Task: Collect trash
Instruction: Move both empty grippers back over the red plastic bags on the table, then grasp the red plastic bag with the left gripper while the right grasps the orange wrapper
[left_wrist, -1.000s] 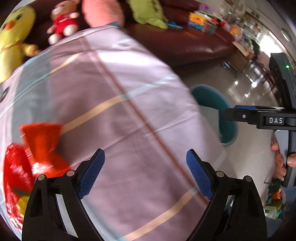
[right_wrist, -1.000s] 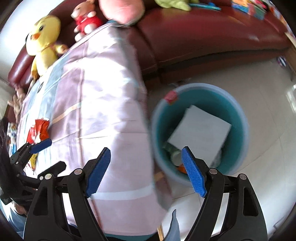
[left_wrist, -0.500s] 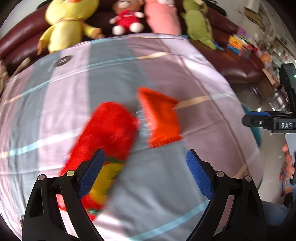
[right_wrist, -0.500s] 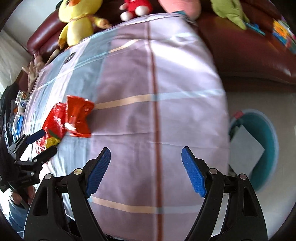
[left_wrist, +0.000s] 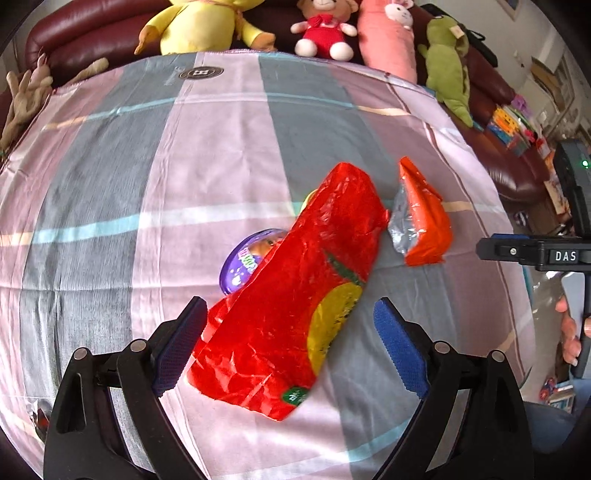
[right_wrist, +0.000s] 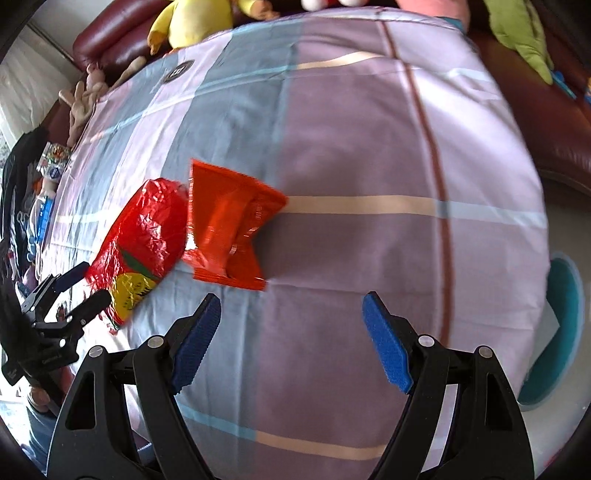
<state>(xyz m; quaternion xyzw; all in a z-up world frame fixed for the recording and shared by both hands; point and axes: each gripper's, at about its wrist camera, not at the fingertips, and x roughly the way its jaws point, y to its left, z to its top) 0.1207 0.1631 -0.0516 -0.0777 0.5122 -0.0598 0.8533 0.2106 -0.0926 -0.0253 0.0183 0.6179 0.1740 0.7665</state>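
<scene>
Large crinkled red plastic snack bag (left_wrist: 295, 295) lies mid-tablecloth, long axis running away toward the far sofa-side edge; left gripper (left_wrist: 288, 343) nearer, jaws wide, empty, straddling its near end; right gripper (right_wrist: 291, 338) open, empty, well apart.

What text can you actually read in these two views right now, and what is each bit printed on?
"DAS": white letters on the black body of the right gripper.
Purple egg-shaped capsule: coloured lettering, too warped to read.
Big red bag: small green label near its bottom corner, too small to read.
Round dark badge on the striped cloth: illegible.
</scene>
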